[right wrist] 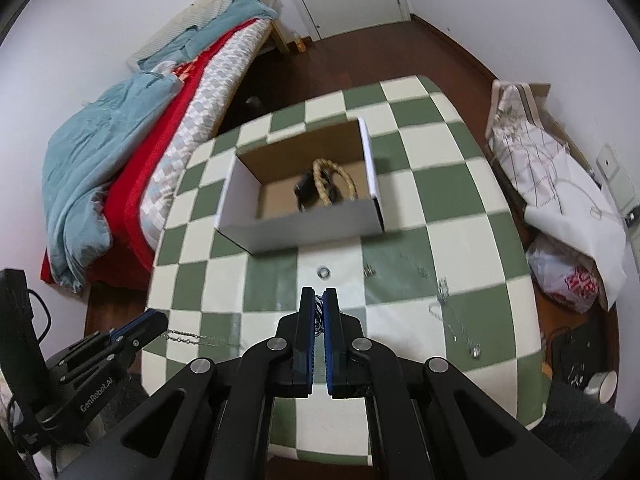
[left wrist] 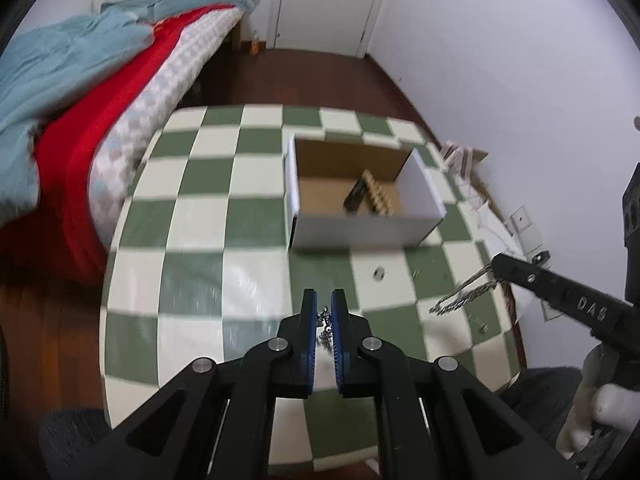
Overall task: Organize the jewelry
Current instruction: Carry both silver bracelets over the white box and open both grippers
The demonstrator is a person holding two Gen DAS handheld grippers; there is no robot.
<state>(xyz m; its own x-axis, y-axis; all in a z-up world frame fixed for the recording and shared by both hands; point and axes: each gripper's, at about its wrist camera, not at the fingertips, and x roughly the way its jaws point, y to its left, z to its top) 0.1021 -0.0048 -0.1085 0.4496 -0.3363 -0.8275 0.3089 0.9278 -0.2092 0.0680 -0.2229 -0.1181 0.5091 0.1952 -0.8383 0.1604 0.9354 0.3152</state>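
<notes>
On the green-and-cream checkered surface [left wrist: 200, 216] stands an open white cardboard box [left wrist: 360, 230], its brown inside holding a beige beaded bracelet [right wrist: 334, 178] and a dark piece beside it (too blurred to name). Nearer the cameras, the left gripper [left wrist: 324, 300] has its blue-padded fingers [left wrist: 309, 320] drawn narrow on a silver chain [left wrist: 325, 326], which hangs bunched between the pads; in the right wrist view the same gripper [right wrist: 154, 322] enters from the lower left with a stretch of chain [right wrist: 188, 336] trailing from its tip over the surface. The right gripper [right wrist: 319, 296] likewise has its fingers [right wrist: 307, 320] nearly together, pinching a second silver chain [right wrist: 318, 312], and the left wrist view shows that chain [left wrist: 464, 292] dangling in loops from the right gripper [left wrist: 498, 262] above the surface's right edge. A small silver ring [right wrist: 323, 271] lies loose on a cream square just in front of the box, and more thin chains [right wrist: 452, 312] lie spread toward the right. A bed [right wrist: 132, 160] with a red cover and blue blanket stands left of the surface.
</notes>
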